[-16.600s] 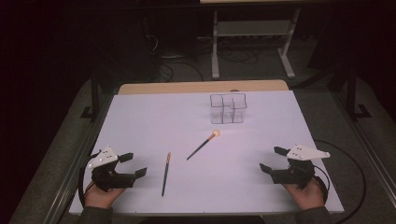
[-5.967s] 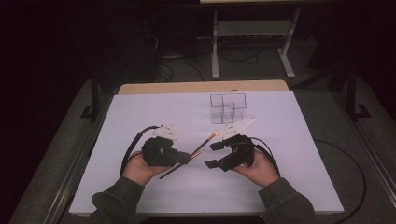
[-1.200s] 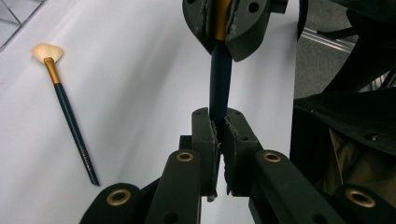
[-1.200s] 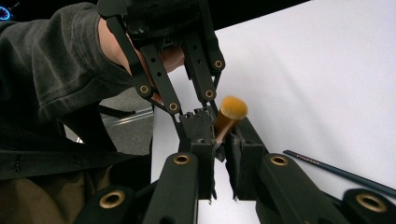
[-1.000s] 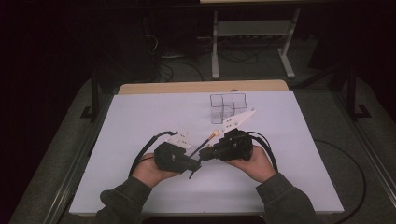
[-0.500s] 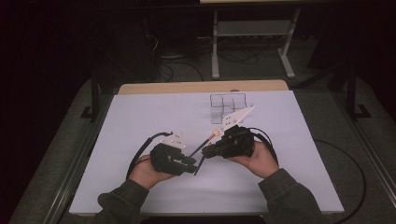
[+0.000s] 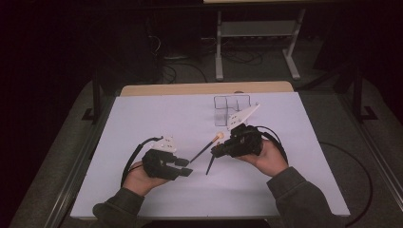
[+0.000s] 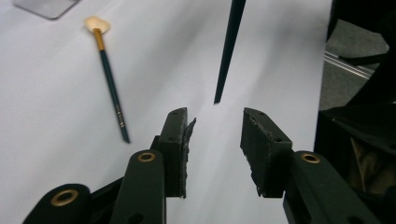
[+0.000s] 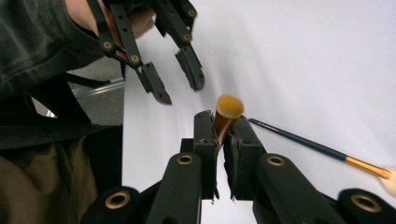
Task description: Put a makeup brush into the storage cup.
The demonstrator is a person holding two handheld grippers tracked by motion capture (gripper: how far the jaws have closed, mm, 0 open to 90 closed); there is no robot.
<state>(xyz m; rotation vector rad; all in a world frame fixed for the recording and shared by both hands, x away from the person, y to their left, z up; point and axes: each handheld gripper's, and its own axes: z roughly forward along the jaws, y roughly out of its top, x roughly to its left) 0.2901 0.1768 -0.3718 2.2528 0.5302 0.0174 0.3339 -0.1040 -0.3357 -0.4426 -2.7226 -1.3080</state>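
Two paintbrushes are in play on the white table [image 7: 142,118], and one of them is off the surface right now. The right gripper [image 9: 223,122] has its jaws clamped on the brush in hand [image 9: 228,114], up near the orange bristle end, and in the high view that brush's dark handle [image 7: 209,165] hangs down toward the middle of the frame, its tip just above the table or touching it; I cannot tell which.

The left gripper [image 8: 215,128] sits with its jaws apart and nothing between them. In the left gripper view the handle's point [image 8: 227,51] comes down from the top of the frame, just ahead of that gap and not in it.

The second brush [image 7: 205,147] lies flat, slanting across the centre between the two hands, its pale tip toward the clear holder [image 7: 231,108] at the upper middle.

It reads as the carry step: one brush lifted, the holder probably its goal. Next, the right hand has to swing up the frame and stand the handle in a compartment, or the left jaws must advance to take it.
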